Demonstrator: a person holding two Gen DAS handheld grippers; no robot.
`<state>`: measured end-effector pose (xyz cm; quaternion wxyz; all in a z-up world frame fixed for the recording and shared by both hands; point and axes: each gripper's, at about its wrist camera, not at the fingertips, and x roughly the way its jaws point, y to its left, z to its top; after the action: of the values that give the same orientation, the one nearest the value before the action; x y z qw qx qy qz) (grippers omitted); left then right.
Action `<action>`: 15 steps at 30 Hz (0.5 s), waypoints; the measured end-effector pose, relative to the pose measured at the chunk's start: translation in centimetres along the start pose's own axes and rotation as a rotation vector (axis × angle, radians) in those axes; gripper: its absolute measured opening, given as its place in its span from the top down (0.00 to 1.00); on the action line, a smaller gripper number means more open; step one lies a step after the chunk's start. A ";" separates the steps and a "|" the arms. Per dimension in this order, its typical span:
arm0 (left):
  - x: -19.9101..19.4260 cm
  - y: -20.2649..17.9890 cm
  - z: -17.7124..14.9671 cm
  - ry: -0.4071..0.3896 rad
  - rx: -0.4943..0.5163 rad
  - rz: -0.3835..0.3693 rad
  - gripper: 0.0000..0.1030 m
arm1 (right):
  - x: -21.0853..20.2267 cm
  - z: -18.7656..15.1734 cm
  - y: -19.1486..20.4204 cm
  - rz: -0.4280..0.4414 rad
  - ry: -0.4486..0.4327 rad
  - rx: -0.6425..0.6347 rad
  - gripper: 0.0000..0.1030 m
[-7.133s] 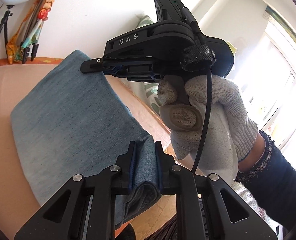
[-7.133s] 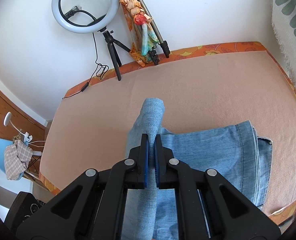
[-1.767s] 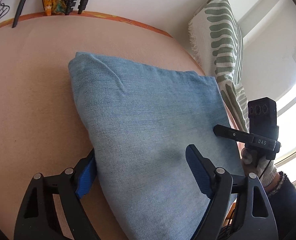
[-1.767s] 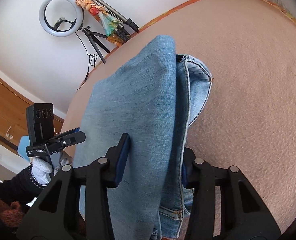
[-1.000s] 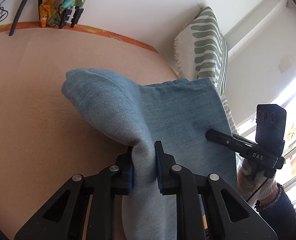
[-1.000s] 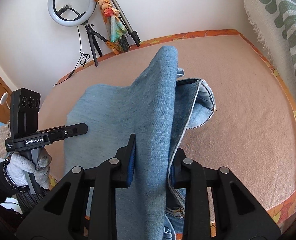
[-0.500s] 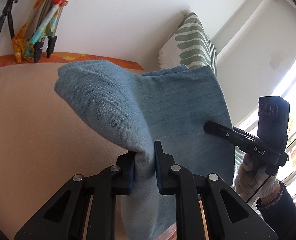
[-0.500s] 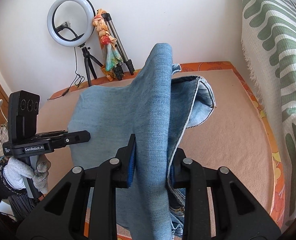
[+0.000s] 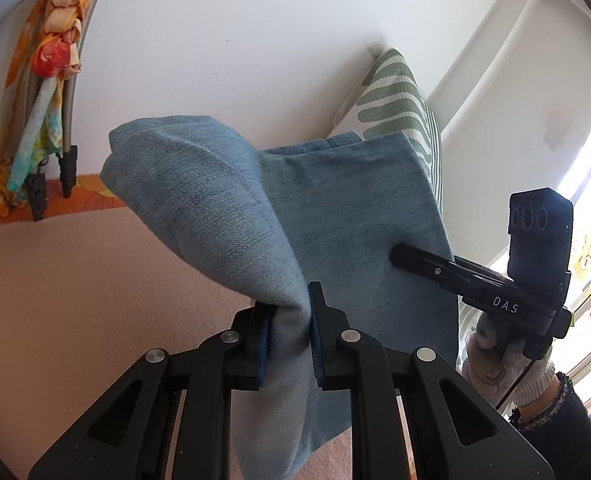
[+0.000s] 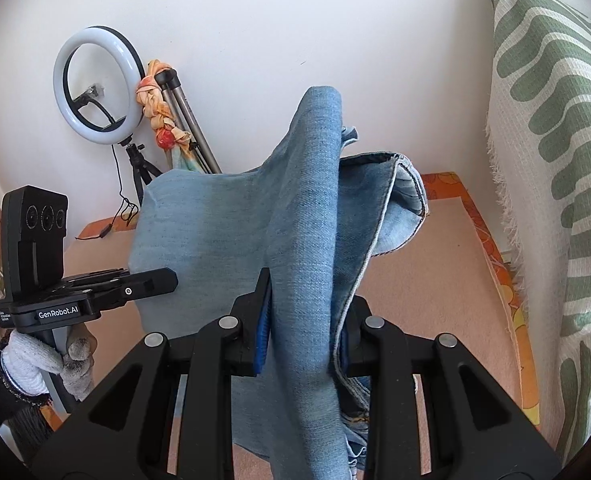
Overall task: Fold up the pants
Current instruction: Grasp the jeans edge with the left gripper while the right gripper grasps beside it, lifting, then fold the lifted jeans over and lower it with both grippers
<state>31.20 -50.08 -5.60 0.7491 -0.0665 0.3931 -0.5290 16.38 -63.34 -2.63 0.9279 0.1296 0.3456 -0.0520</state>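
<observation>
The jeans, already doubled into a thick stack, hang in the air above the bed. The left gripper and right gripper each pinch an edge. Judging by this, one last fold and laying flat remain.

1. Pants: light blue denim, folded into several layers.
2. State: raised off the peach surface, hanging as a sheet with one edge bunched.
3. Right wrist view: hem openings visible at the upper right edge.
</observation>
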 end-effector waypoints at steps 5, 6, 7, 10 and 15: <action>2.4 1.6 2.5 0.000 -0.006 0.017 0.86 | 3.4 2.3 -1.7 0.001 0.001 0.005 0.73; 2.8 2.1 2.8 0.002 -0.008 0.020 0.86 | 4.1 2.7 -1.9 0.001 0.003 0.004 0.73; 3.4 2.5 3.1 0.004 -0.013 0.024 0.86 | 5.0 3.1 -2.1 -0.001 0.006 0.000 0.73; 5.2 3.6 3.8 0.013 -0.019 0.040 0.86 | 7.4 3.9 -2.6 -0.006 0.022 -0.007 0.73; 7.4 5.8 4.3 0.023 -0.048 0.051 0.86 | 11.2 4.7 -3.5 -0.015 0.046 -0.018 0.73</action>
<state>39.33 -55.25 -9.48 0.7560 -0.0679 0.4159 -0.5009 27.14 -68.12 -7.22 0.9204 0.1198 0.3684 -0.0528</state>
